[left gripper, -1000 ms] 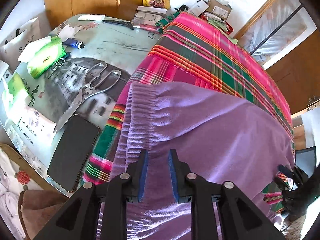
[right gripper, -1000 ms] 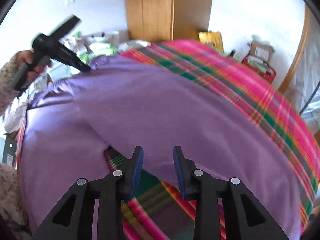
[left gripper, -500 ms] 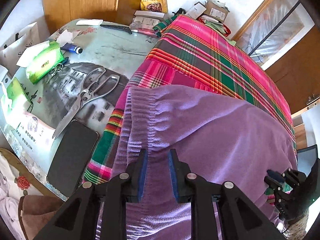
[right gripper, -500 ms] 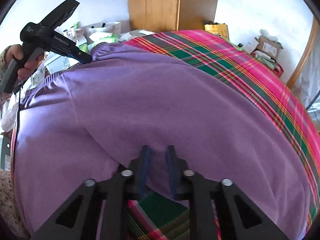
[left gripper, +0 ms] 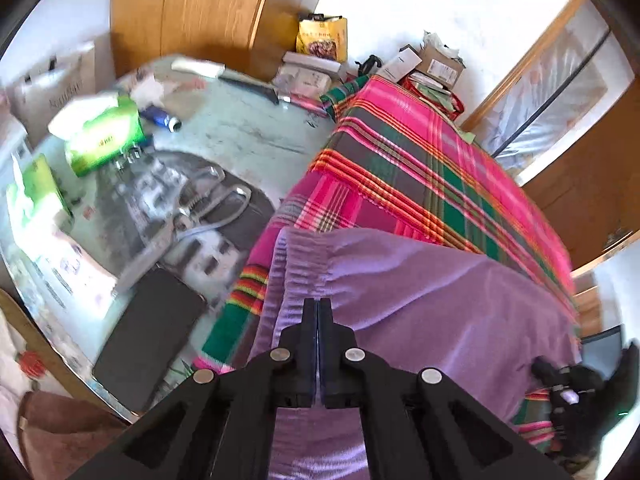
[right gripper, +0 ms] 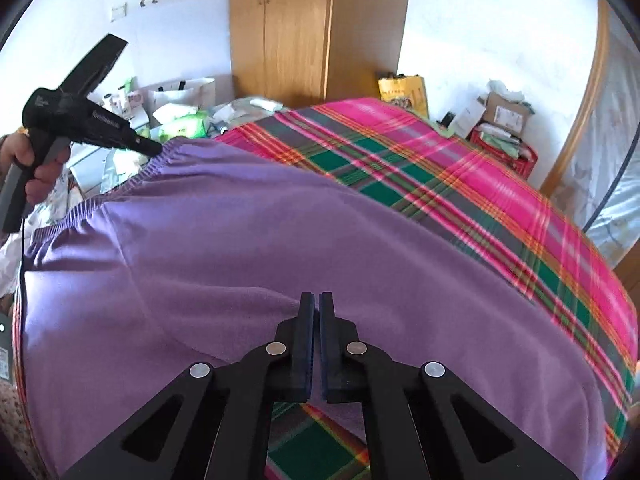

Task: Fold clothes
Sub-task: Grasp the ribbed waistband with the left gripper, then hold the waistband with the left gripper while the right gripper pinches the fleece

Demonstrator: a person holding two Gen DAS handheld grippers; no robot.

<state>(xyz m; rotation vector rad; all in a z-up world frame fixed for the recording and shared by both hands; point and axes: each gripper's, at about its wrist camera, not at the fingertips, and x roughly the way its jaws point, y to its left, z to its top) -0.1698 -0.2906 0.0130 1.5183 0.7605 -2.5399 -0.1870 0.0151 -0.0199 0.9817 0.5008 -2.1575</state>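
Observation:
A purple garment (left gripper: 420, 300) with an elastic waistband lies spread on a pink and green plaid cloth (left gripper: 420, 168). My left gripper (left gripper: 318, 308) points down at the waistband, and its jaws are closing to a tight pinch on that gathered edge. In the right wrist view the left gripper (right gripper: 154, 148), held by a hand, bites the waistband at the far left. My right gripper (right gripper: 316, 300) is closing shut on the near edge of the purple garment (right gripper: 280, 240), with the plaid cloth (right gripper: 460, 184) showing underneath. The right gripper (left gripper: 540, 368) shows dark at the left view's lower right.
Left of the cloth, a glass table top (left gripper: 240, 128) carries scissors (left gripper: 192, 216), a black phone (left gripper: 148, 336), a green tissue pack (left gripper: 104, 136) and a knife (left gripper: 248, 84). Boxes (left gripper: 436, 64) stand at the far end. A wooden wardrobe (right gripper: 320, 28) is behind.
Both grippers went from open to shut on the purple garment, the left on the waistband, the right on the near edge. Both hands shifted slightly with the fabric.

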